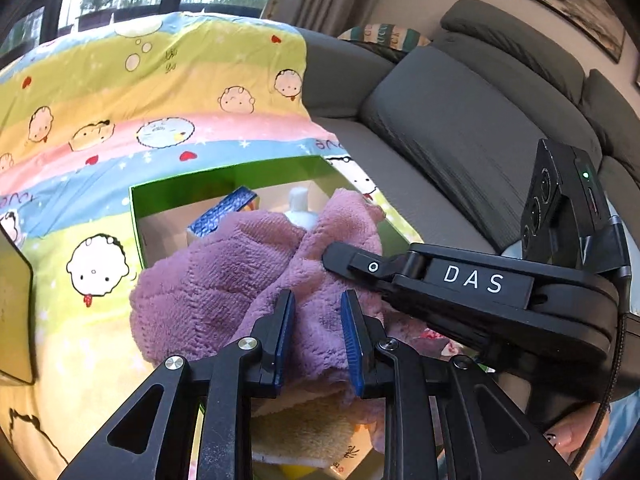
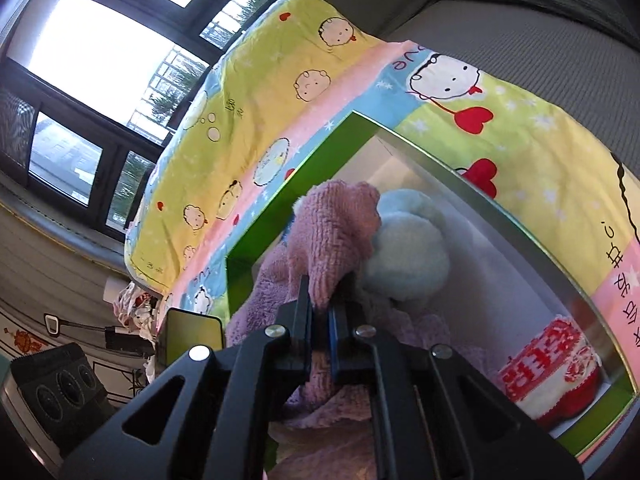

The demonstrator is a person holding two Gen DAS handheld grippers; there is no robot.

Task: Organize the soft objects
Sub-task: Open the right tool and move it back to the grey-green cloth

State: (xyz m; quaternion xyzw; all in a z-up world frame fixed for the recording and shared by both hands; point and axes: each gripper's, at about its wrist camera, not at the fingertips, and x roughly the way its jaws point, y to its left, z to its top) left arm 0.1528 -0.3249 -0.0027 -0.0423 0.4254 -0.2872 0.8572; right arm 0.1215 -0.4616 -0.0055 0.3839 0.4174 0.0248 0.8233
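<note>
A purple fluffy towel [image 1: 240,280] hangs over the front rim of a green box [image 1: 224,178] that sits on a cartoon-print blanket. My left gripper [image 1: 318,300] is open, its blue pads either side of a fold of the towel. My right gripper [image 2: 319,312] is shut on a bunched part of the purple towel [image 2: 336,232] above the green box [image 2: 360,120]; it also shows in the left wrist view [image 1: 332,256]. Inside the box lie a pale blue plush [image 2: 408,252], a red and white knitted item [image 2: 548,364], a blue patterned block [image 1: 224,210] and a white object [image 1: 300,204].
The cartoon blanket [image 1: 140,92] covers a grey sofa [image 1: 460,120]. A beige towel [image 1: 304,432] lies under my left gripper. A phone [image 2: 192,340] stands at the box's left. Windows [image 2: 92,48] are behind, and clutter [image 2: 132,308] sits on the floor.
</note>
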